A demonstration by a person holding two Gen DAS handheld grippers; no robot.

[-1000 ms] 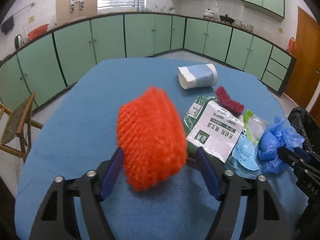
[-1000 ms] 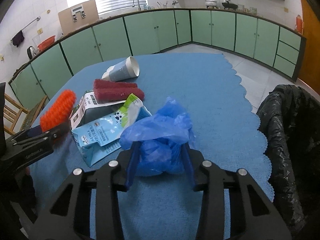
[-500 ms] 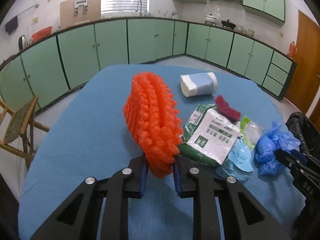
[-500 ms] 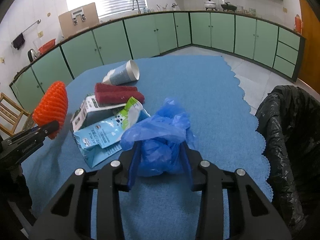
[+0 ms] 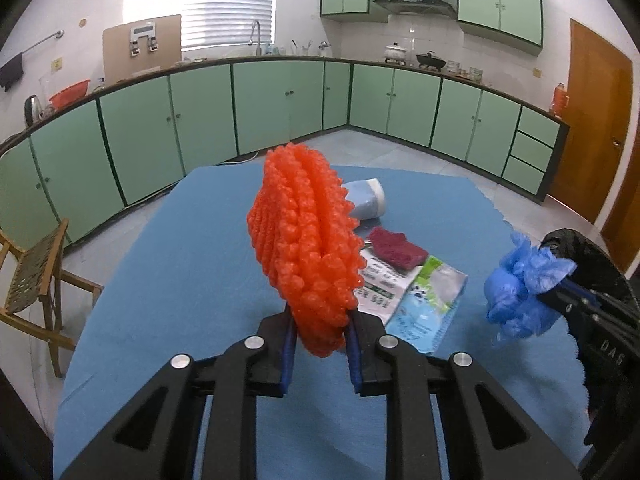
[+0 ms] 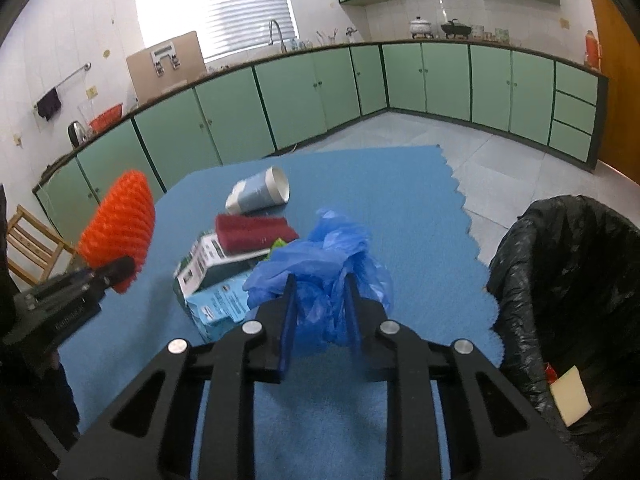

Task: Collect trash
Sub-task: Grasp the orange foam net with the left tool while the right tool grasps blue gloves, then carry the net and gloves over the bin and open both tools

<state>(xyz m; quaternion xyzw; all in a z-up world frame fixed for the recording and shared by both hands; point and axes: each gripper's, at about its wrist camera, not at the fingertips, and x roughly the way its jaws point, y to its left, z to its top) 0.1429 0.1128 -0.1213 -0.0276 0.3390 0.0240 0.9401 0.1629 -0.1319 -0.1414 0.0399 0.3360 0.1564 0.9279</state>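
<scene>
My left gripper [image 5: 318, 346] pinches the light, springy orange foam net [image 5: 306, 248] by its lower edge, my right gripper [image 6: 320, 312], jaws just closing, squeezes the soft, slippery blue plastic bag [image 6: 320, 264] mid-bunch, both clear above the table [image 5: 180, 280], near the black-lined bin [image 6: 568, 280].

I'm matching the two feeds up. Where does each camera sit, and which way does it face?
Left wrist: behind the left tool, angled down across the blue table; its own fingers clamp the orange foam net; right tool at the right edge.
Right wrist: behind the right tool, same heading; its fingers clamp the blue bag; bin at right, left tool at left.
Shared: net, bag, cup, packets, green cabinets.
</scene>
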